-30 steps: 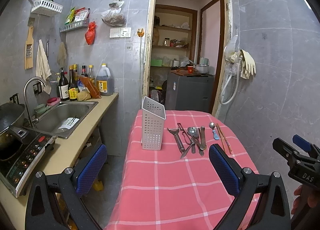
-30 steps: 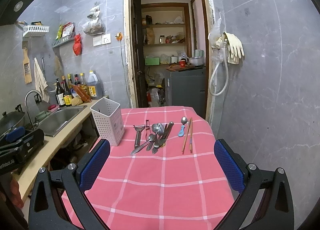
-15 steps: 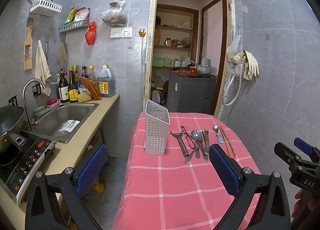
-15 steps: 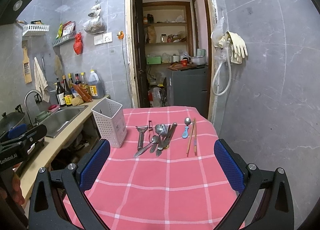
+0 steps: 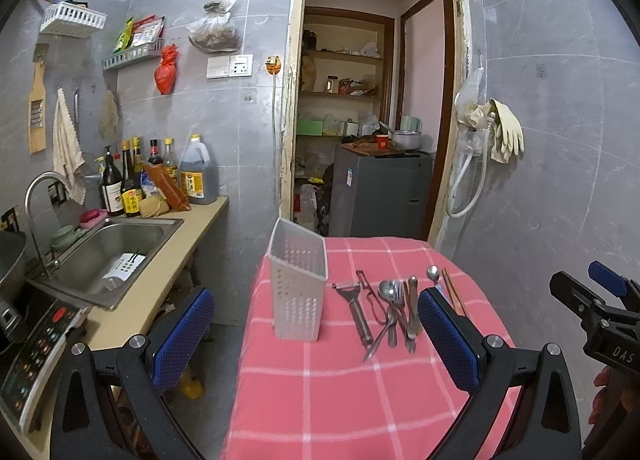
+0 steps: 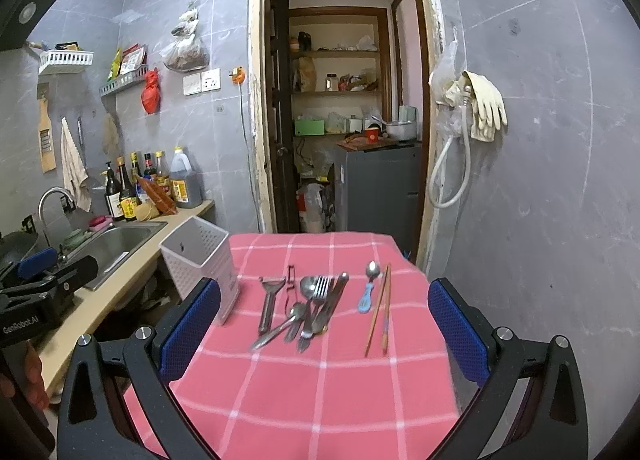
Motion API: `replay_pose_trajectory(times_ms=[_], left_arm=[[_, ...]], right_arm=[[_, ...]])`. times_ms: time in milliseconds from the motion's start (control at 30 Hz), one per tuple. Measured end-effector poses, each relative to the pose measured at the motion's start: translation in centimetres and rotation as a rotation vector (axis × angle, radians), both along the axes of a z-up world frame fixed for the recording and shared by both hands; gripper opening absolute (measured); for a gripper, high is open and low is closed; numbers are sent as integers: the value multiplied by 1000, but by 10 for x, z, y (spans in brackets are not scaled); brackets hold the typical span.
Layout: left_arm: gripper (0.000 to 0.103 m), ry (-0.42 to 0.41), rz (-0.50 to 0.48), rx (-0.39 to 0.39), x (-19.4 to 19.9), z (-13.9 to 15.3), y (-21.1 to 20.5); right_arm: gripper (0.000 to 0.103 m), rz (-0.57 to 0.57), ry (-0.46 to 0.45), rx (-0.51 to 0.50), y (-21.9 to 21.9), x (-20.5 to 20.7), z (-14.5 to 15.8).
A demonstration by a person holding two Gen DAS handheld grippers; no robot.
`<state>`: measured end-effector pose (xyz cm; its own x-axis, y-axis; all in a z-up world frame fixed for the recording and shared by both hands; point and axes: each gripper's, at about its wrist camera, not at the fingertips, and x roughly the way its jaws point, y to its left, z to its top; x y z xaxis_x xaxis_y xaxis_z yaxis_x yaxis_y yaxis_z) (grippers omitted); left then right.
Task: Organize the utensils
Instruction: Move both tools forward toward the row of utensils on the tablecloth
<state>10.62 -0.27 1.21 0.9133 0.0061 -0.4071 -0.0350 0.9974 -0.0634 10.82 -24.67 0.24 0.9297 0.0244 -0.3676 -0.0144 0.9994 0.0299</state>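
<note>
A white perforated utensil holder (image 5: 298,284) (image 6: 202,262) stands upright on the left part of a pink checked tablecloth (image 5: 340,388) (image 6: 320,384). To its right lies a row of utensils: a peeler (image 6: 270,300), a heap of metal spoons and a fork (image 6: 310,306) (image 5: 394,310), a blue-handled spoon (image 6: 369,288) and a pair of chopsticks (image 6: 380,312). My left gripper (image 5: 316,344) is open and holds nothing, well short of the holder. My right gripper (image 6: 324,334) is open too, hanging over the near tablecloth in front of the utensils.
A counter with a steel sink (image 5: 108,256), bottles (image 5: 160,176) and an induction cooker (image 5: 32,344) runs along the left. Behind the table is an open doorway with a grey cabinet (image 6: 376,188). Gloves (image 6: 484,104) hang on the right wall. A hand (image 5: 612,392) shows at the right edge.
Both grippers have moved forward toward the table, so the holder and utensils look larger and nearer. Nothing on the table has shifted, and both grippers have stayed open.
</note>
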Motion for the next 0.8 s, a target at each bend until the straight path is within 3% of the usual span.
replay_pose_trajectory(times_ms=[300, 800], left_arm=[[103, -7, -14, -4, 61, -2, -28], [103, 113, -109, -6, 164, -36, -86]], right_arm=[[102, 44, 1, -21, -32, 76, 3], [102, 157, 68, -41, -89, 194, -28]])
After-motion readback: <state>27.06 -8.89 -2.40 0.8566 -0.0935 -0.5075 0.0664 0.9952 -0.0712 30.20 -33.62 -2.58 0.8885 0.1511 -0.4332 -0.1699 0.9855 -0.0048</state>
